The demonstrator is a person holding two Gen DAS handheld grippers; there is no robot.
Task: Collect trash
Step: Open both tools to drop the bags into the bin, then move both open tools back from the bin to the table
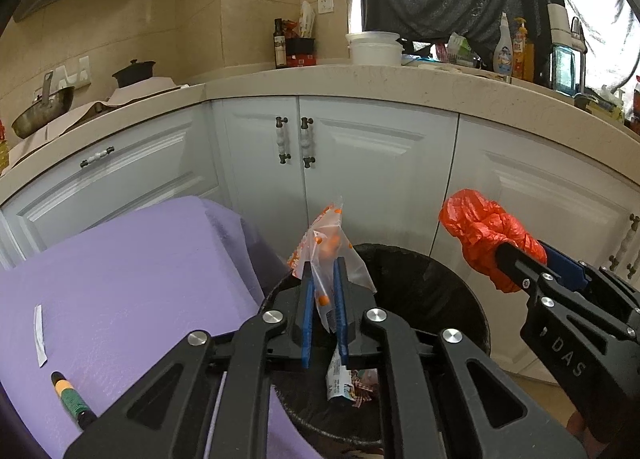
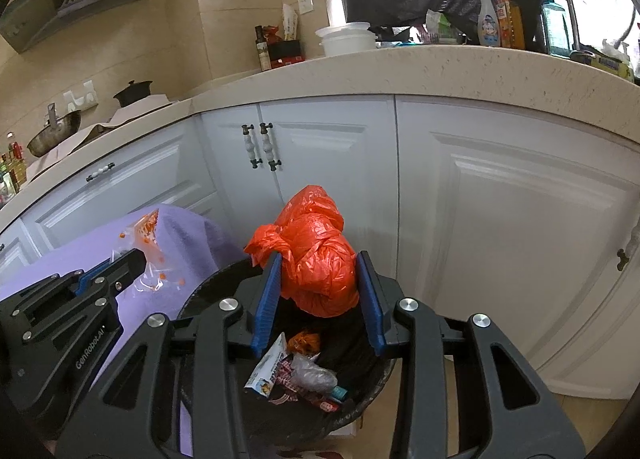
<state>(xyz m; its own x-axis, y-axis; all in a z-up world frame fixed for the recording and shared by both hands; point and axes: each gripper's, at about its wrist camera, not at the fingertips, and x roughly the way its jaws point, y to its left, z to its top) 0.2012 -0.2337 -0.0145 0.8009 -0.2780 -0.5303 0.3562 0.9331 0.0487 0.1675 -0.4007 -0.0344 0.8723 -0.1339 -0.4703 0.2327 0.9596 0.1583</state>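
My left gripper [image 1: 323, 265] is shut on a clear plastic wrapper with orange print [image 1: 330, 243] and holds it above the near rim of the black bin [image 1: 452, 291]. My right gripper [image 2: 320, 259] is shut on a crumpled orange plastic bag [image 2: 316, 255] and holds it over the bin [image 2: 372, 379]. The bin holds several wrappers and packets [image 2: 296, 375]. The right gripper also shows in the left wrist view [image 1: 516, 255] with the orange bag [image 1: 484, 227]. The left gripper also shows in the right wrist view [image 2: 136, 255] with the clear wrapper [image 2: 148, 255].
A purple cloth-covered surface [image 1: 120, 291] lies left of the bin, with a white paper strip [image 1: 39, 335] and a green-and-yellow pen [image 1: 72, 399] on it. White cabinet doors [image 1: 360, 179] and a beige counter [image 1: 400, 83] with bottles stand behind.
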